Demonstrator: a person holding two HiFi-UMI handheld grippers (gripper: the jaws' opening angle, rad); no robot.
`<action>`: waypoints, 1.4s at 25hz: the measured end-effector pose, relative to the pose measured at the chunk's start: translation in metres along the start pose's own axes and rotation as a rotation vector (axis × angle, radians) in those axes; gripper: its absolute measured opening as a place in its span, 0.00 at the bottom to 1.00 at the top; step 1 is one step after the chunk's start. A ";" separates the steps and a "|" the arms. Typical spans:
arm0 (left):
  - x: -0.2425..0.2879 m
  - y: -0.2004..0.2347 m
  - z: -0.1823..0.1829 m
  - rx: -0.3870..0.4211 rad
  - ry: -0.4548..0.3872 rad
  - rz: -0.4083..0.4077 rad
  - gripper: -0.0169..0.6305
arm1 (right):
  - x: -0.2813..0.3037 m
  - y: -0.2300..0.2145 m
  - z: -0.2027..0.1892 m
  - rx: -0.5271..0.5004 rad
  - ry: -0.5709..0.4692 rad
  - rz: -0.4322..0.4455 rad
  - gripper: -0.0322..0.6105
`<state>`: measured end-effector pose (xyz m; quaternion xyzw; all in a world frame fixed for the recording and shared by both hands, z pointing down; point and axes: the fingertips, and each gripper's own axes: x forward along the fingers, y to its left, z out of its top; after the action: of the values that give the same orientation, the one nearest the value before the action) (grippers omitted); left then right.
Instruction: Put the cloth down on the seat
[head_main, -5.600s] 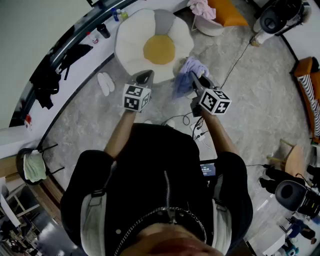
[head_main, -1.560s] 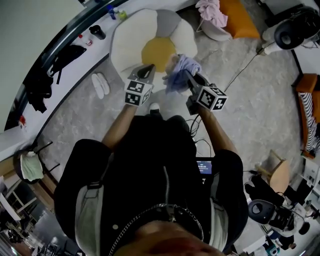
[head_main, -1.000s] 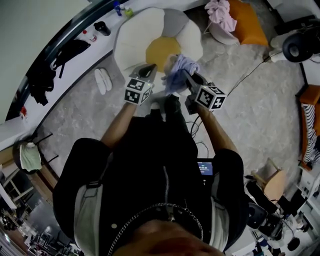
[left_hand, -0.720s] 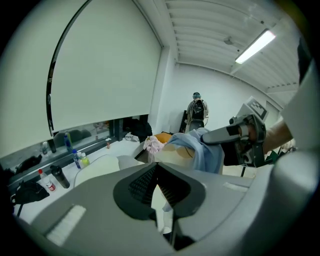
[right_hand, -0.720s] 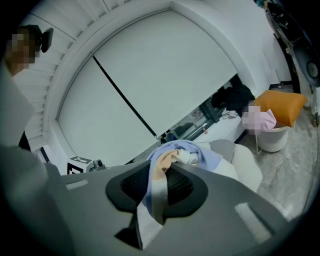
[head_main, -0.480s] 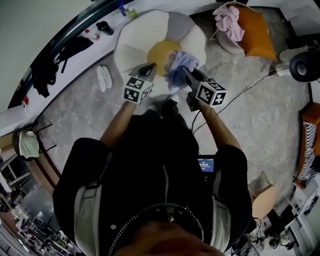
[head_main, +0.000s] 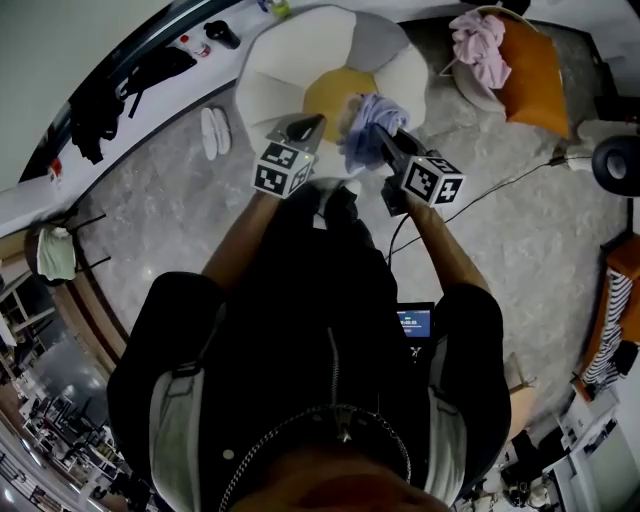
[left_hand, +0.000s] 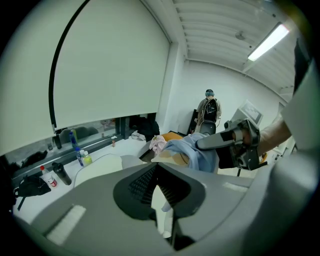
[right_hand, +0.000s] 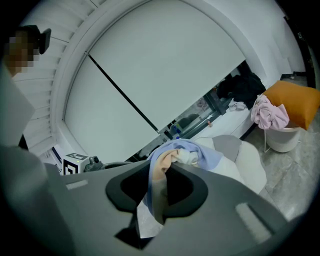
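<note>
The seat (head_main: 275, 75) is a white flower-shaped cushion with a yellow centre (head_main: 330, 90). A pale blue and peach cloth (head_main: 368, 118) hangs bunched over the centre's right side, and my right gripper (head_main: 385, 140) is shut on it. In the right gripper view the cloth (right_hand: 172, 155) drapes between and over the jaws of that gripper (right_hand: 167, 167), with the seat (right_hand: 245, 160) beyond. My left gripper (head_main: 303, 128) hovers over the seat's near petals, shut and holding nothing. From the left gripper (left_hand: 156, 165) I see the cloth (left_hand: 197, 152) at the right.
A white basket with a pink garment (head_main: 480, 45) and an orange cushion (head_main: 530, 65) stand right of the seat. White slippers (head_main: 213, 132) lie at its left. Cables (head_main: 500, 185) cross the grey rug. Bottles (head_main: 225, 35) and a black garment (head_main: 110, 95) sit on the window ledge.
Both grippers and the held cloth have come forward from the rug beside the seat to over the seat's yellow centre. Neither grip has changed.
</note>
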<state>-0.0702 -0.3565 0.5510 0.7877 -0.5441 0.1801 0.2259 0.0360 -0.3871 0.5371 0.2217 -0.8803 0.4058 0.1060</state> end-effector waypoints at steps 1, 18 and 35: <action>0.001 0.001 0.000 -0.002 0.002 0.000 0.04 | 0.002 -0.002 0.000 0.002 0.008 0.002 0.16; 0.036 0.029 -0.042 -0.029 0.072 -0.022 0.04 | 0.047 -0.057 -0.003 0.029 0.058 -0.029 0.16; 0.083 0.086 -0.096 -0.074 0.131 -0.031 0.04 | 0.131 -0.121 -0.026 -0.016 0.096 -0.046 0.17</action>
<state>-0.1264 -0.3938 0.6886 0.7738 -0.5221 0.2073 0.2929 -0.0215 -0.4769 0.6829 0.2213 -0.8721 0.4063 0.1594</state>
